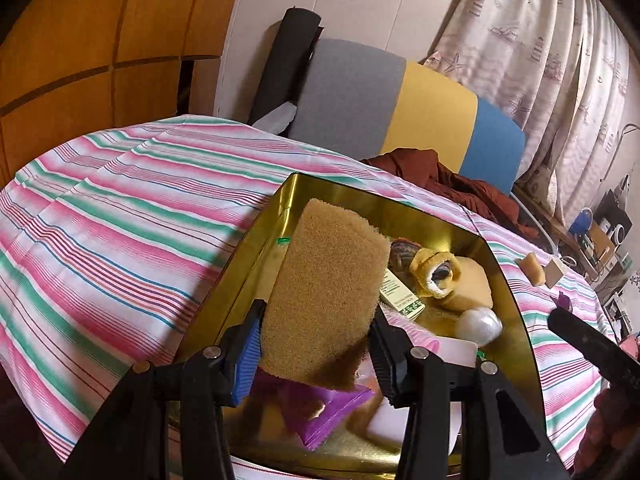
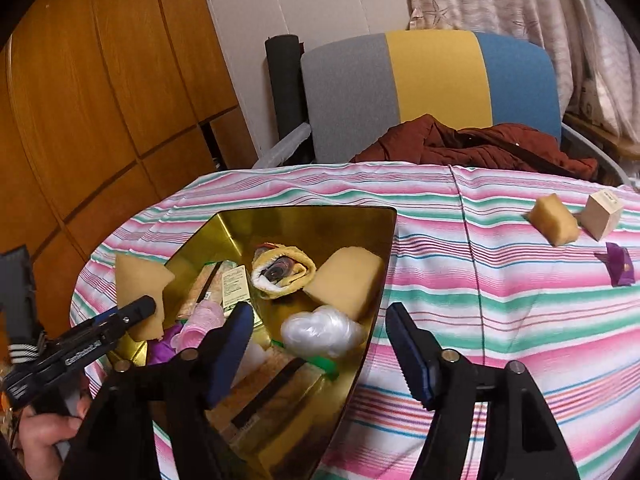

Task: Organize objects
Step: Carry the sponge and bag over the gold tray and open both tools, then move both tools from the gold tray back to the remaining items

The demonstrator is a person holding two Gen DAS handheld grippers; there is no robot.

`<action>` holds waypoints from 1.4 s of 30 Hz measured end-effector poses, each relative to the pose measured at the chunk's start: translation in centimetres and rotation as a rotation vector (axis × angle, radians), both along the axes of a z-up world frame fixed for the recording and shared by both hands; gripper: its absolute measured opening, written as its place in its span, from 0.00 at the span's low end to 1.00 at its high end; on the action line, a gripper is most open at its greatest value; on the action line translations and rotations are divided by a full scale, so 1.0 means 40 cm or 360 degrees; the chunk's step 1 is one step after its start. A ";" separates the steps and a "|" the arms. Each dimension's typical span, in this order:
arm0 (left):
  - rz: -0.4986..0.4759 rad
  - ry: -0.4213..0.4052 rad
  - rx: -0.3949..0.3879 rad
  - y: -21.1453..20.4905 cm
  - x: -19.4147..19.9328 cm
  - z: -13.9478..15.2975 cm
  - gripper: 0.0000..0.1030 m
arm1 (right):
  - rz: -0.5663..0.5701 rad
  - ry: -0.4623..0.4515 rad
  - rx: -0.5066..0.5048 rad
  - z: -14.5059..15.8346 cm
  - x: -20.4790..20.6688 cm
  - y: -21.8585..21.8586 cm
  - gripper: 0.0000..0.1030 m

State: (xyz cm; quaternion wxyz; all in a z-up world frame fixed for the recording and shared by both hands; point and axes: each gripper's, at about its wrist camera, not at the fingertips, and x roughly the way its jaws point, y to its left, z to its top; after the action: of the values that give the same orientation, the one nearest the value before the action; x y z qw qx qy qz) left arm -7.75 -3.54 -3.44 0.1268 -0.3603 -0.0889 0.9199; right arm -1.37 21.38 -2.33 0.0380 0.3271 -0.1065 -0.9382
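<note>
A sponge goes into the gold box

The left gripper (image 1: 316, 344) pinches a tan sponge (image 1: 324, 292) and holds it over the gold box (image 1: 516, 300). The right gripper (image 2: 320, 344) is spread wide with nothing in it. Inside the box sit a rolled yellow cloth (image 2: 282, 276), a foam block (image 2: 352, 280) and a white plastic ball (image 2: 320, 330). Out on the striped cloth (image 2: 500, 340), a small sponge piece (image 2: 554, 220), a wooden cube (image 2: 602, 210) and a purple wrapper (image 2: 618, 264) still wait, so the job looks partly done.
</note>
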 end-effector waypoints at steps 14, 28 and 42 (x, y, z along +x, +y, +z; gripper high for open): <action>0.0188 0.0147 -0.0096 -0.021 0.025 0.058 0.78 | -0.0018 -0.0021 -0.0108 -0.022 0.049 0.023 0.71; 0.0061 0.0132 -0.0038 0.048 0.041 0.084 0.78 | -0.0129 -0.0031 -0.0138 -0.025 0.076 0.082 0.72; -0.0254 0.0109 -0.0071 0.207 0.098 0.076 0.78 | -0.0272 -0.0085 -0.0115 -0.037 0.087 0.161 0.72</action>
State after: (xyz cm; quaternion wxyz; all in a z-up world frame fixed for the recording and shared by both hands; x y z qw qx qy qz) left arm -3.82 4.74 -0.41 0.1947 -0.3373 -0.0352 0.9204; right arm 2.13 27.81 -3.82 -0.0333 0.3402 -0.1688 -0.9245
